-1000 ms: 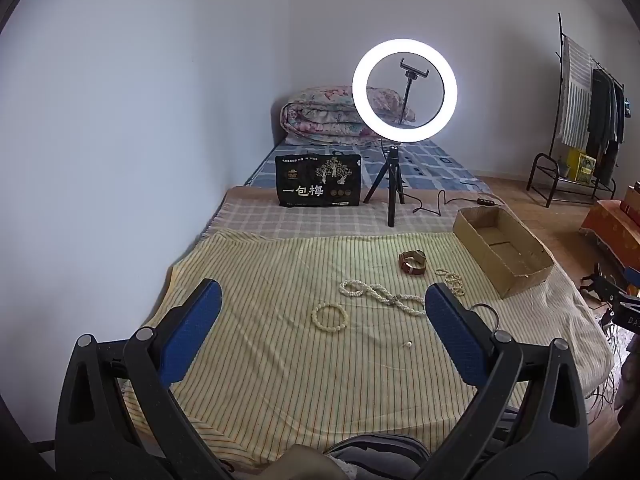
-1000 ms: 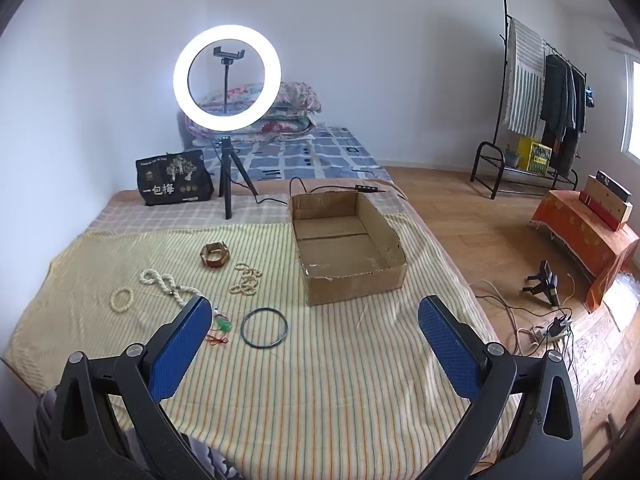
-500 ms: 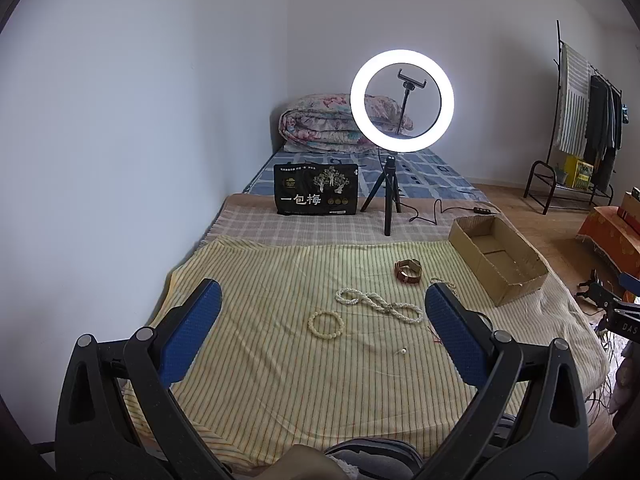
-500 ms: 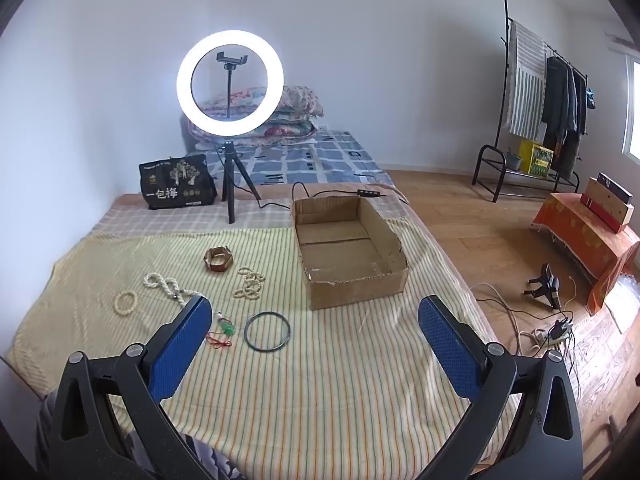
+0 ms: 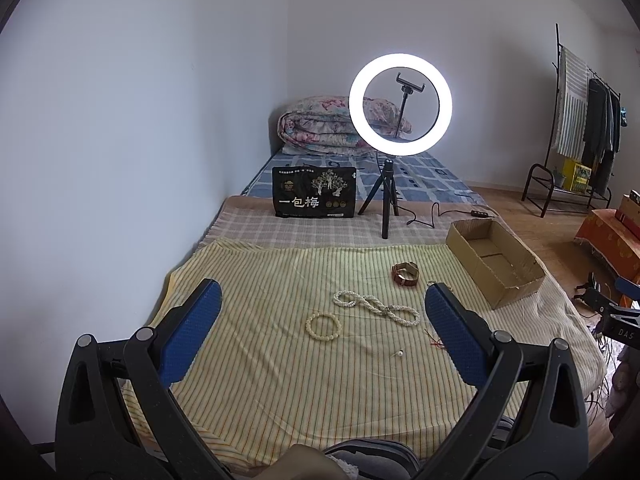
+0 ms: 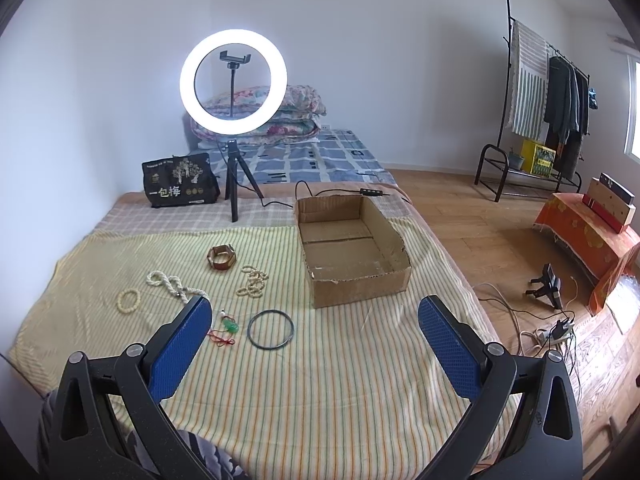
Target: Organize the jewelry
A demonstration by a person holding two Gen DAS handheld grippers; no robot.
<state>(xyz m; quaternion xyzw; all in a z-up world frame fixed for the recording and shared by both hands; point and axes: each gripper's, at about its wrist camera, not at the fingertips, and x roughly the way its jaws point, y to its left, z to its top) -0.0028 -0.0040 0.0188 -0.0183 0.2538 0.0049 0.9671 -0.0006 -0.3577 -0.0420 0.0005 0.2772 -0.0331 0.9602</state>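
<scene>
Hovering apart, both grippers' fingers [image 5: 200, 320] spread.

Left gripper [image 5: 322, 304]: black frame, blue textured pads.
Right gripper [image 6: 314, 318]: black frame, blue textured pads.
Striped yellow bed cloth [image 6: 320, 380]: pale yellow with thin green and orange lines, under both grippers.
Open brown cardboard box [image 6: 352, 240]: plain tan, ahead of the right gripper.
Thin black ring bangle [image 6: 270, 329]: solid black, just ahead of the right gripper's left pad.
Green pendant on red cord [image 6: 229, 326]: green stone, red string.
Twisted cream bead necklace [image 5: 376, 307]: off-white, between the left gripper's pads.
Small cream bead bracelet [image 5: 323, 325]: off-white.
Brown wooden hexagonal bangle [image 6: 221, 257]: reddish brown.
Checked beige blanket [image 5: 320, 228]: beige and grey checks, beyond the cloth.
</scene>
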